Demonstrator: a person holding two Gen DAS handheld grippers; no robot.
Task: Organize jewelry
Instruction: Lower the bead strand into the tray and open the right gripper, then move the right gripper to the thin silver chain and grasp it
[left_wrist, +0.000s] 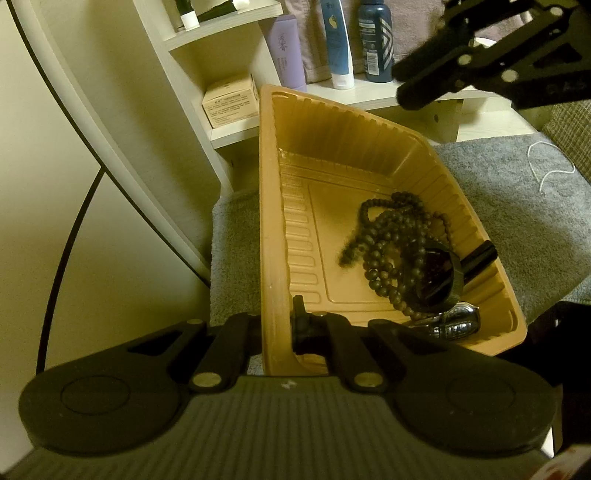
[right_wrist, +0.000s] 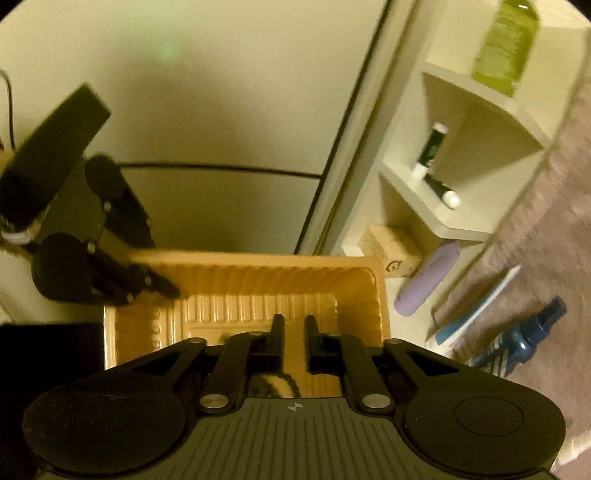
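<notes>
Three pieces already lie in the tan tray (left_wrist: 271, 206): a dark beaded strand (left_wrist: 391, 240), a black watch (left_wrist: 439, 278) lying on the beads, and a metal-banded watch (left_wrist: 452, 323) at the near corner. We judge the sorting well along. What seems left is a thin pale chain (left_wrist: 550, 171), lying on the grey towel (left_wrist: 498, 192) well apart from the tray.

Our left gripper (left_wrist: 284, 332) pinches the tray's near wall, one finger inside and one outside, steadying it. Our right gripper (right_wrist: 293, 332) hangs over the tray with a narrow gap between its fingers; no item shows between the tips. No further jewellery shows in either view.

The tray's long axis runs away from the left wrist camera toward the shelf (left_wrist: 388, 96); across the right wrist view it lies broadside. The beads are heaped with no clear direction, one frayed end trailing toward the tray's middle. The black watch's strap points toward the tray's right wall.
</notes>
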